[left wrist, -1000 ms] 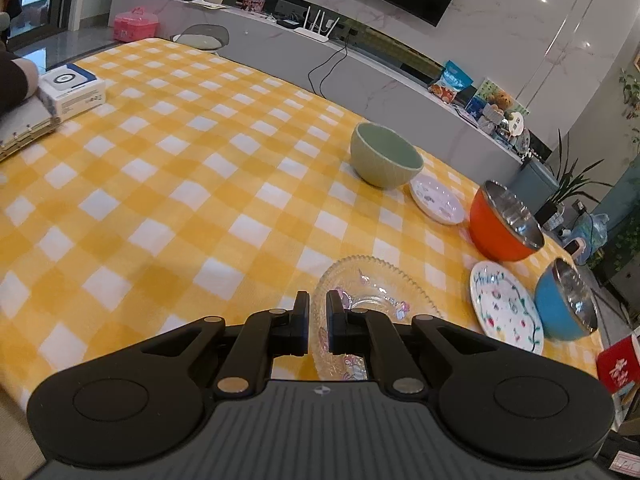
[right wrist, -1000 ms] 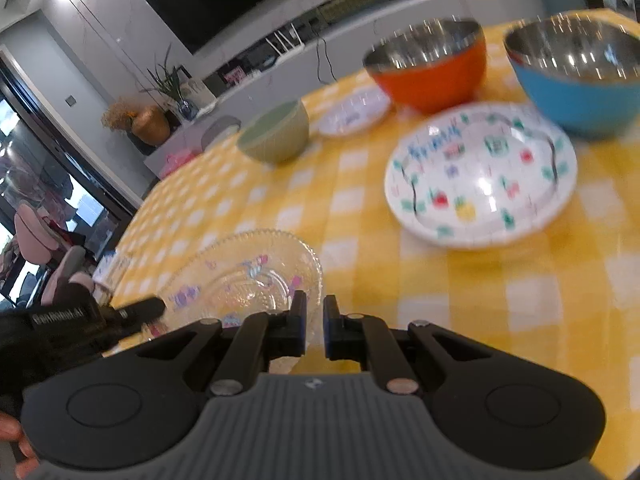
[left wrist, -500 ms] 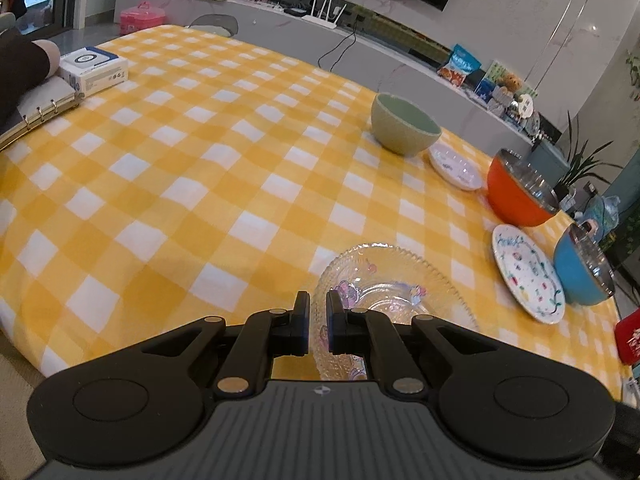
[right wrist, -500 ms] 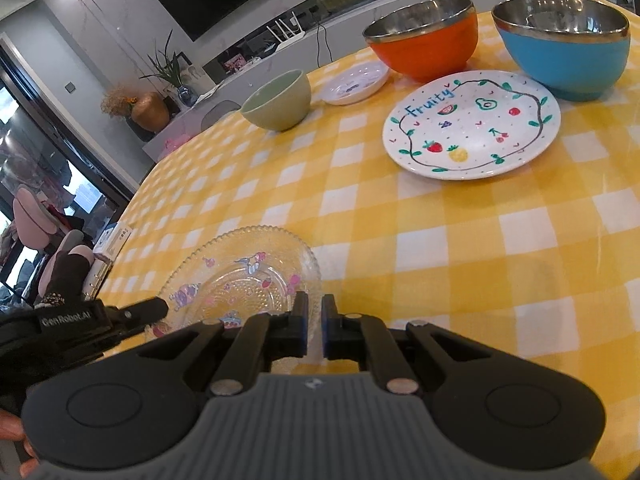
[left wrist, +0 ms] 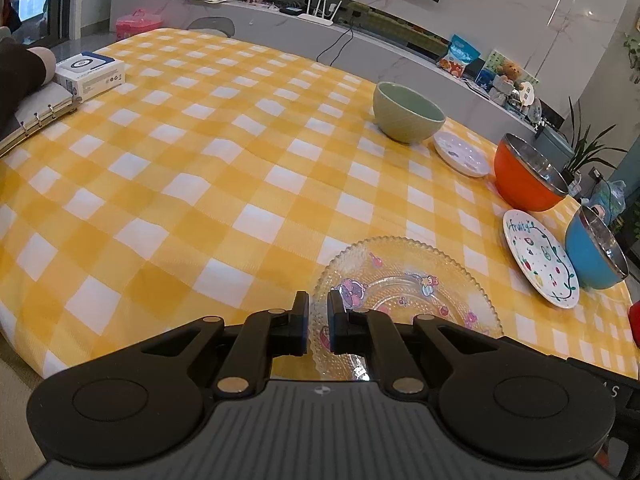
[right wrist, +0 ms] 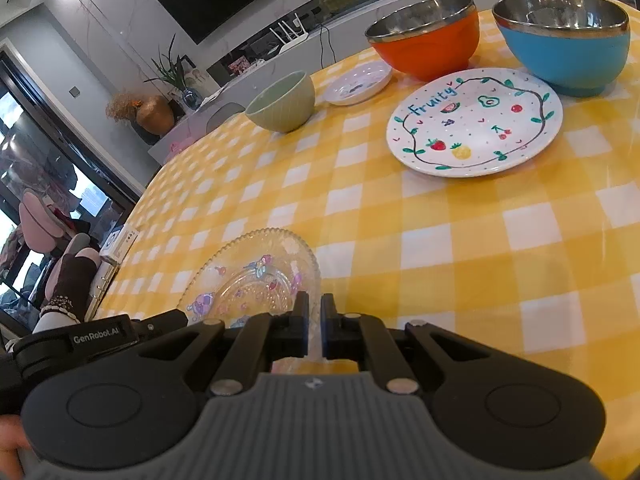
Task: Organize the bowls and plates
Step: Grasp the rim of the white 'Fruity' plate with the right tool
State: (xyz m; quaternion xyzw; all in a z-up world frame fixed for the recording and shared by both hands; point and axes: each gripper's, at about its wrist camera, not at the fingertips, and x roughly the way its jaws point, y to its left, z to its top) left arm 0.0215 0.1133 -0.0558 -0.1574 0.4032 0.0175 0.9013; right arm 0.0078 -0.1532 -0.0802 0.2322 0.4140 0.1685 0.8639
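Note:
A clear glass plate (left wrist: pixel 404 292) with cartoon prints is held a little above the yellow checked table, gripped at both rims. My left gripper (left wrist: pixel 318 322) is shut on its left rim. My right gripper (right wrist: pixel 314 326) is shut on the right rim of the glass plate (right wrist: pixel 256 280). Farther away stand a green bowl (left wrist: pixel 408 112), a small white plate (left wrist: pixel 462 154), an orange bowl (left wrist: pixel 528 178), a white "Fruity" plate (left wrist: pixel 540 258) and a blue bowl (left wrist: pixel 596 250). The right wrist view shows them too: green bowl (right wrist: pixel 282 102), Fruity plate (right wrist: pixel 474 120).
A white box (left wrist: pixel 90 72) and a ring binder (left wrist: pixel 36 116) lie at the table's far left, beside a person's arm (left wrist: pixel 20 72). A low TV cabinet (left wrist: pixel 360 48) runs behind the table. The table's near edge (left wrist: pixel 24 356) is just below the left gripper.
Both grippers have drawn back toward the near table edge with the glass plate held between them. The bowls and other plates have not moved.

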